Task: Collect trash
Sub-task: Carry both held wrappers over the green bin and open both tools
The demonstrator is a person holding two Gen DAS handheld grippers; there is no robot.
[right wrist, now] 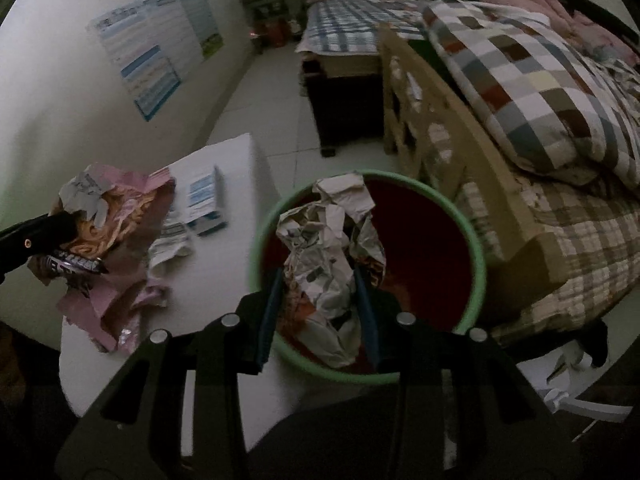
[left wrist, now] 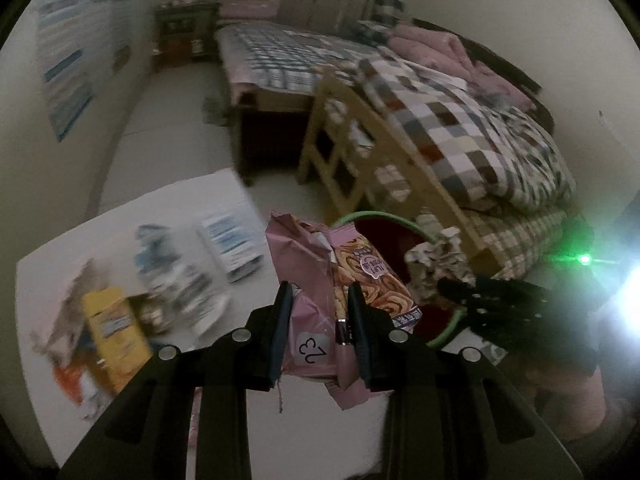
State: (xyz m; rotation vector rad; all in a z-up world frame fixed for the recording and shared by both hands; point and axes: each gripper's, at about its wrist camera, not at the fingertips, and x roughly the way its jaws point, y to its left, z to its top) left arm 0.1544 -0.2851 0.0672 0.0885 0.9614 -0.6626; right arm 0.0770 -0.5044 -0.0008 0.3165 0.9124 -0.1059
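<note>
Two loads head for one bin: the right tongs [right wrist: 320, 312], part closed on a crumpled paper wad [right wrist: 328, 248], hang directly over the green-rimmed trash bin [right wrist: 478, 256], while the left tongs [left wrist: 320, 328], also part closed, clamp a pink snack wrapper [left wrist: 316, 264] with the white surface [left wrist: 168, 208] below them.

In the right wrist view the bin fills the centre of the picture and the wrapper sits out at nine o'clock, still short of the rim. In the left wrist view the bin's rim shows at about three o'clock of the wrapper, with the wad and the right tongs just beyond.

More litter waits on the surface: a yellow packet [left wrist: 114, 332] at about eight o'clock in the left wrist view, and blue-and-white leaflets [right wrist: 204, 200] toward ten o'clock in the right wrist view.

The step in hand looks like the drop. Done well, the wad is let go only with the whole of it inside the rim, and those tongs then clear away so the wrapper, whose loose torn tail hangs below the grip, can be carried fully over the opening before release, with no edge draped on the rim.
</note>
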